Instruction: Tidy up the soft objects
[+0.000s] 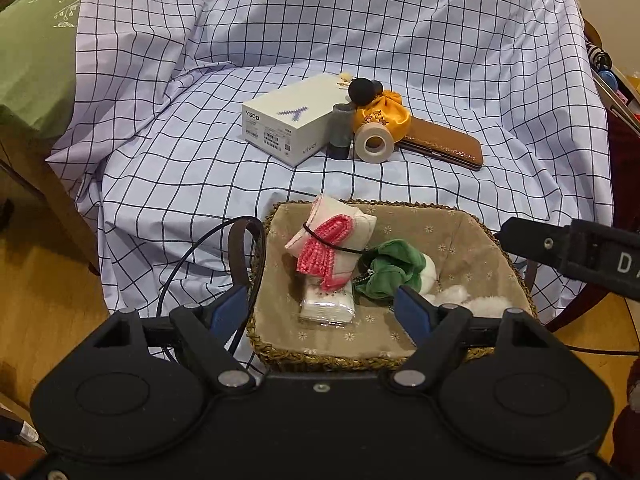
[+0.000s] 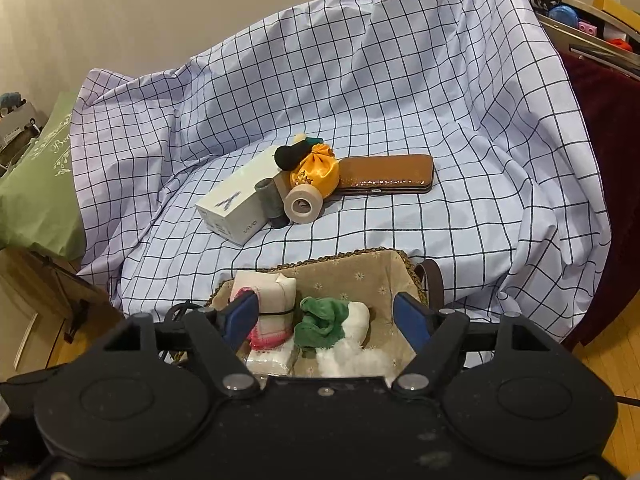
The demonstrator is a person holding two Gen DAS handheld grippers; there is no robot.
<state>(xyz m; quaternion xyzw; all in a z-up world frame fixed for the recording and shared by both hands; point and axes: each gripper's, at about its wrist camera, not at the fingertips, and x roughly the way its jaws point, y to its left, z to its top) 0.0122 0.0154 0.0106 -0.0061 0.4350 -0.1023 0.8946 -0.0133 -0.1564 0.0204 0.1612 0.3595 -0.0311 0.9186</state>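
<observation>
A woven basket [image 1: 472, 226] [image 2: 360, 257] with a flowered lining sits at the near edge of the checked sheet. Inside lie a white cloth bundle with pink trim [image 1: 332, 240] [image 2: 276, 300], a tissue pack [image 1: 328, 306] [image 2: 268, 356], a green cloth [image 1: 390, 272] [image 2: 322, 322] and white fluff [image 1: 476, 302] [image 2: 352, 360]. My left gripper [image 1: 320, 308] hovers open over the basket's near left part, nothing between its pads. My right gripper [image 2: 326, 320] is open above the basket too. An orange satin pouch [image 1: 382, 114] [image 2: 318, 174] and a black puff [image 1: 362, 90] [image 2: 290, 154] rest farther back.
Beside the pouch stand a white phone box [image 1: 288, 120] [image 2: 236, 204], a grey cylinder [image 1: 342, 130], a tape roll [image 1: 374, 142] and a brown case [image 1: 444, 146] [image 2: 388, 172]. A cable and a brown strap [image 1: 240, 248] hang left of the basket. Green cushion [image 1: 32, 60] left, toy shelf [image 2: 580, 20] right.
</observation>
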